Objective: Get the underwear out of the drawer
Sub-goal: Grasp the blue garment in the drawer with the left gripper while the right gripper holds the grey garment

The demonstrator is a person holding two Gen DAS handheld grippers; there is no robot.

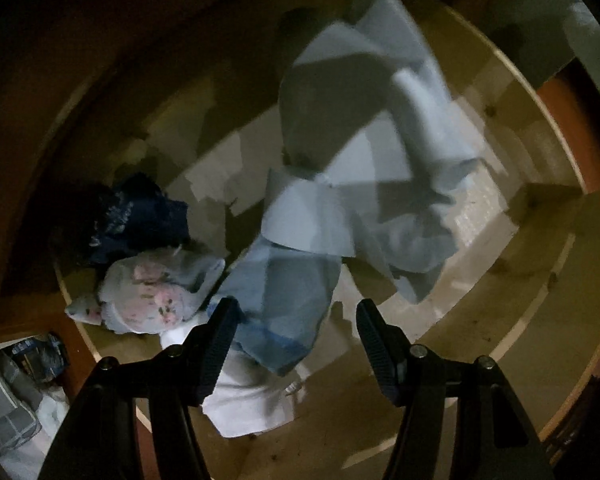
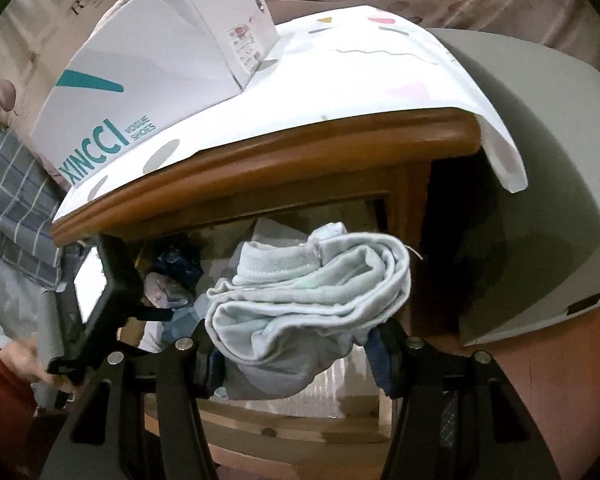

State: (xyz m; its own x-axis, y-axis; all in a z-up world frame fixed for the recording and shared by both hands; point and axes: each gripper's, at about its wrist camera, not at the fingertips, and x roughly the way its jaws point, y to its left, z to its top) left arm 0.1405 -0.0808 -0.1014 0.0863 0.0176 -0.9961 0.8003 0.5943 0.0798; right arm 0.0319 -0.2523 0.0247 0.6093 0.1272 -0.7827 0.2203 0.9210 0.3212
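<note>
My right gripper (image 2: pixel 296 354) is shut on a bundle of pale blue-grey underwear (image 2: pixel 312 304) and holds it up in front of the open drawer (image 2: pixel 268 412). In the left wrist view that underwear (image 1: pixel 364 168) hangs blurred above the drawer floor (image 1: pixel 500 240). My left gripper (image 1: pixel 296 328) is open and empty inside the drawer, its fingers (image 1: pixel 220 340) over a light blue garment (image 1: pixel 284 296) that lies on a white one (image 1: pixel 248 400). A pink-patterned white piece (image 1: pixel 152 300) and a dark blue piece (image 1: pixel 136 216) lie to the left.
The wooden cabinet top (image 2: pixel 284 148) overhangs the drawer, covered by a white patterned sheet (image 2: pixel 360 72) with a white XINCCI shoe box (image 2: pixel 148 68) on it. A grey panel (image 2: pixel 540 200) stands to the right. The left gripper's body (image 2: pixel 88 292) shows at the drawer's left.
</note>
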